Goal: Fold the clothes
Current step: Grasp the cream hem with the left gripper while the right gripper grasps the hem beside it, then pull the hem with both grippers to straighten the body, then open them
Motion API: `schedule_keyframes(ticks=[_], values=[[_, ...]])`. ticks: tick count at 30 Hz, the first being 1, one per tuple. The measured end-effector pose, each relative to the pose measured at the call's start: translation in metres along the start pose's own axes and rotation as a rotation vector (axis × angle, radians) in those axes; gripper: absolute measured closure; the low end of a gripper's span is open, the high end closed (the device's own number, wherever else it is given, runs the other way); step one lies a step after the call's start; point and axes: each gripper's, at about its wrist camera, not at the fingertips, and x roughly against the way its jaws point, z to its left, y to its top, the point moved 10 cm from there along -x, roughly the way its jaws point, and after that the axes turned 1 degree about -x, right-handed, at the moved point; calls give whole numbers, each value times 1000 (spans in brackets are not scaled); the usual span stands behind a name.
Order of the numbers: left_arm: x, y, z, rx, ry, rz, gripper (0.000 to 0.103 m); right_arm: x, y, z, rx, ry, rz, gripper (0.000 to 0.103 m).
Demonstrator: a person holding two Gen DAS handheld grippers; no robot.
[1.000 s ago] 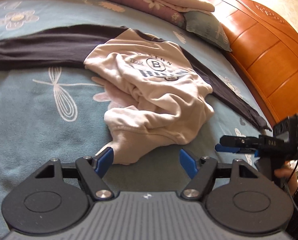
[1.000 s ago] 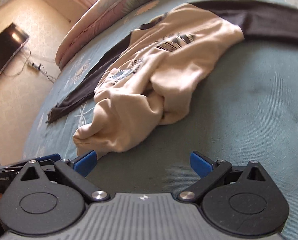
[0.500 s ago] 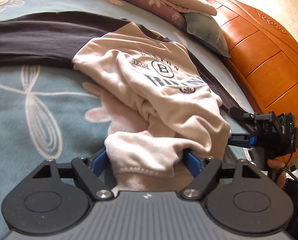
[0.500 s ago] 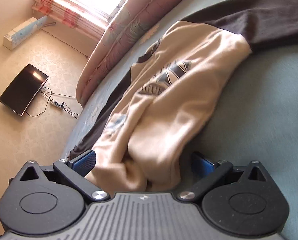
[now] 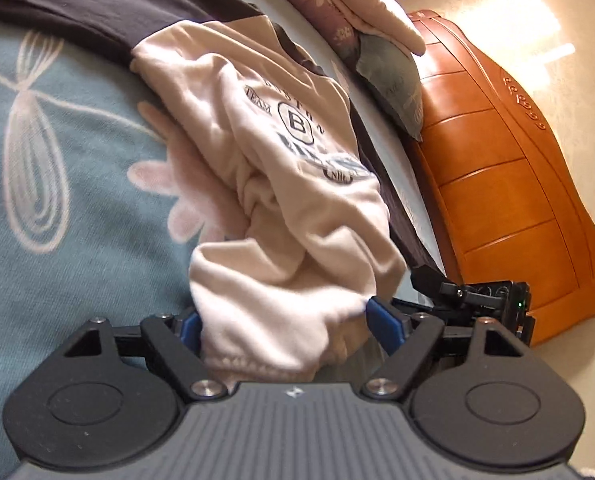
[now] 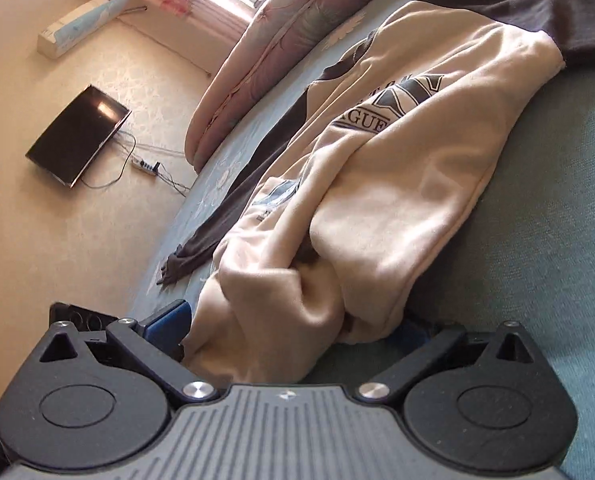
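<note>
Both tongs advanced; sweatshirt [image 5: 281, 200] (crumpled) now between them

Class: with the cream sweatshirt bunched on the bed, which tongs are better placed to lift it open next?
Neither clearly: left tongs and right tongs both straddle the cream sweatshirt at its near edge, wide open.

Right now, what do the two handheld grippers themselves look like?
Both look alike. The left gripper and right gripper have a grey ribbed body with a small white logo, two round black housings, black linkage arms on silver pivot screws, and blue finger pads. The left view shows the other gripper's black side with a green light.
</note>
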Motion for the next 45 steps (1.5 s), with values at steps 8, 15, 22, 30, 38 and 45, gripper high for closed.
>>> schedule_keyframes(ticks=[8,15,22,30,38,45], values=[[-2,-17,-6,41,-19,57,32,-11,-4,12,24,15,32,0],[-10,-11,2,97,13,40,62,-19,4,12,7,9,8,0],[-5,-20,15,121,17,17,78,-13,-3,6,36,-39,-9,28],[-11,-16,13,141,51,6,85,-5,0,-3,-49,-89,-27,62],[31,-17,-30,113,-13,-35,89,27,2,39,-5,-39,-15,62],[63,-8,-53,115,-64,-103,90,69,11,76,16,74,-55,59]])
